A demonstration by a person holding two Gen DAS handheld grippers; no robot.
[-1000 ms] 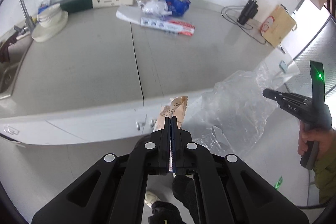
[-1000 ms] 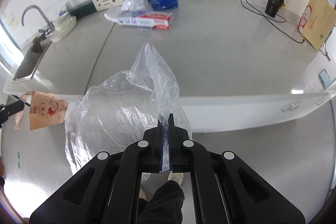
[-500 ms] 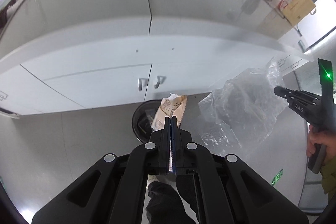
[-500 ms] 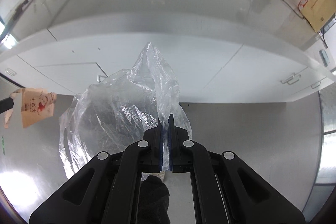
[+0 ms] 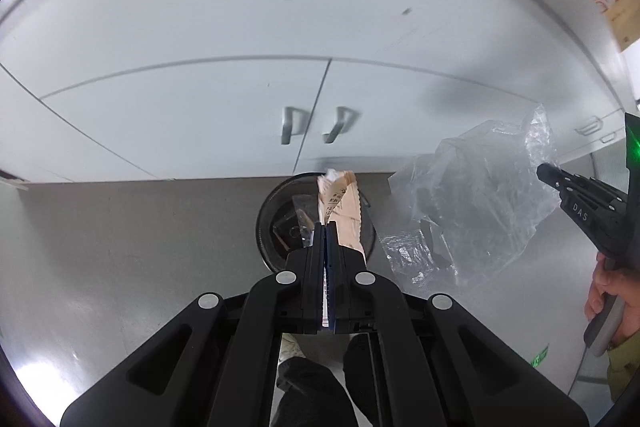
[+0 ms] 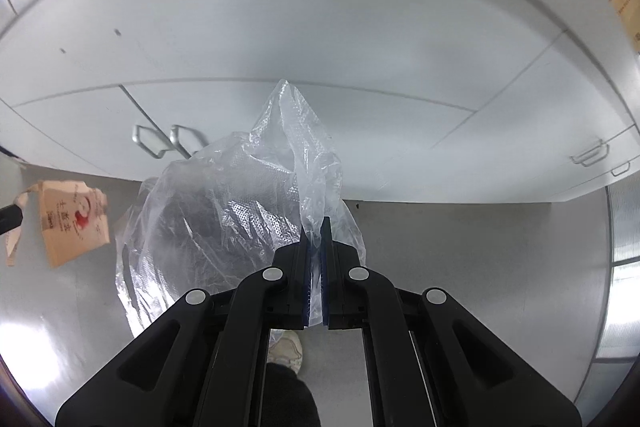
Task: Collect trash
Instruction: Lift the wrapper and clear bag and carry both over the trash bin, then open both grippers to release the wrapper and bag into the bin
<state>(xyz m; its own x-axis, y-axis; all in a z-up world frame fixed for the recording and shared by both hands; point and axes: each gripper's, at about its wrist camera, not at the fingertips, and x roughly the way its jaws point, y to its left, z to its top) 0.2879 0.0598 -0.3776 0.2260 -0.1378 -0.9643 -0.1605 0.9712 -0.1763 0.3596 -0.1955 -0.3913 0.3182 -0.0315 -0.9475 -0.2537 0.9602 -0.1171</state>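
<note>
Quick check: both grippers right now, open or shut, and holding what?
Left gripper: shut on the paper wrapper, over the bin.
Right gripper: shut on the plastic bag.

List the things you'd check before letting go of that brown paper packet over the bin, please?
1. Left gripper shut on the paper packet: ok.
2. Packet above the black bin opening: ok in the left view.
3. Right gripper clamped on the clear plastic bag: ok.
4. Plastic bag clear of the bin mouth: cannot tell.
5. Room left inside the bin: cannot tell.
</note>
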